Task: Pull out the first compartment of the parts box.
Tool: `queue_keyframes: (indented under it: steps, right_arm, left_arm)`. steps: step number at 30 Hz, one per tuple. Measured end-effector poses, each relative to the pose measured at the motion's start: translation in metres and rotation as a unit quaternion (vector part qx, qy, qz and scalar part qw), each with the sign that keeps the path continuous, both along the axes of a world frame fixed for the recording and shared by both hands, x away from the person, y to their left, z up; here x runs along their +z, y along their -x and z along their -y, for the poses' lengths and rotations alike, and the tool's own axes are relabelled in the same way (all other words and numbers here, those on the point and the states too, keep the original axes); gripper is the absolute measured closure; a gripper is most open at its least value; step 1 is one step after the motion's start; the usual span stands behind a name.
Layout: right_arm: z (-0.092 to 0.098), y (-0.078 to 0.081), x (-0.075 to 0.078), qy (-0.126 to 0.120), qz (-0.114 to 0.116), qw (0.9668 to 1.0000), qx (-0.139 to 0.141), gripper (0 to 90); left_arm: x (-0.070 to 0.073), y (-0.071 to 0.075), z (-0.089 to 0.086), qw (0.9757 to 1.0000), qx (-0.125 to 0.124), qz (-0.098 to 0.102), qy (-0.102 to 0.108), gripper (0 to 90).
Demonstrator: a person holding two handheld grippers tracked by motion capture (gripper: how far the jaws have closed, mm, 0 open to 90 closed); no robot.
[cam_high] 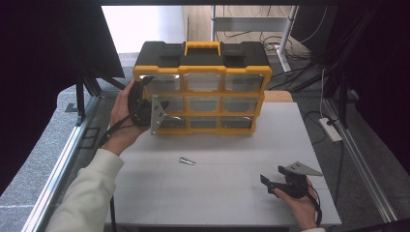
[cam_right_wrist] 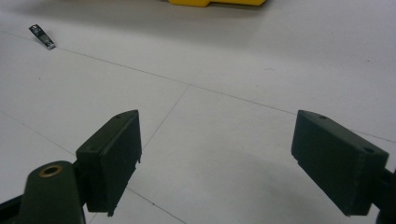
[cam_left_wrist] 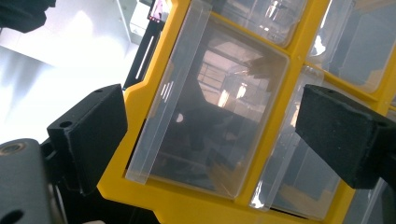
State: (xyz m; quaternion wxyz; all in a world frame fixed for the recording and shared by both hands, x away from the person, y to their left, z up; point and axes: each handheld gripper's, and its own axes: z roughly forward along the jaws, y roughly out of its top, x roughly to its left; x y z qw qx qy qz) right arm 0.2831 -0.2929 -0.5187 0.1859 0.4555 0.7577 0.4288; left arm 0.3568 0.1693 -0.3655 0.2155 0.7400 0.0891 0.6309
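Left gripper [cam_left_wrist: 210, 140] wide open, at clear drawer [cam_left_wrist: 210, 107]

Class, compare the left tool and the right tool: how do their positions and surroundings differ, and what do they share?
The left tool is raised at the organizer's left drawers; the right tool sits low over the table, away from the organizer. The left tool's jaws frame a clear drawer; the right tool's frame bare table. Both are open and hold nothing.

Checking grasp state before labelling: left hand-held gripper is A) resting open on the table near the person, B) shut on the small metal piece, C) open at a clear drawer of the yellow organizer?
C: the left hand-held gripper has its jaws spread either side of a clear drawer in the yellow organizer.
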Motion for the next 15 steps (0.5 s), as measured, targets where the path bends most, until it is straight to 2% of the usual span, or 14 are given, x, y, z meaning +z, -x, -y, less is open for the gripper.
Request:
queue_keyframes:
  steps: [15]
  right_arm:
    - [0.0004, -0.0003, -0.0004, 0.001, -0.001, 1.0000, 0.000, 15.9]
  left_arm:
    - [0.0015, -0.0079, -0.0006, 0.9999, 0.007, -0.001, -0.007, 10.3]
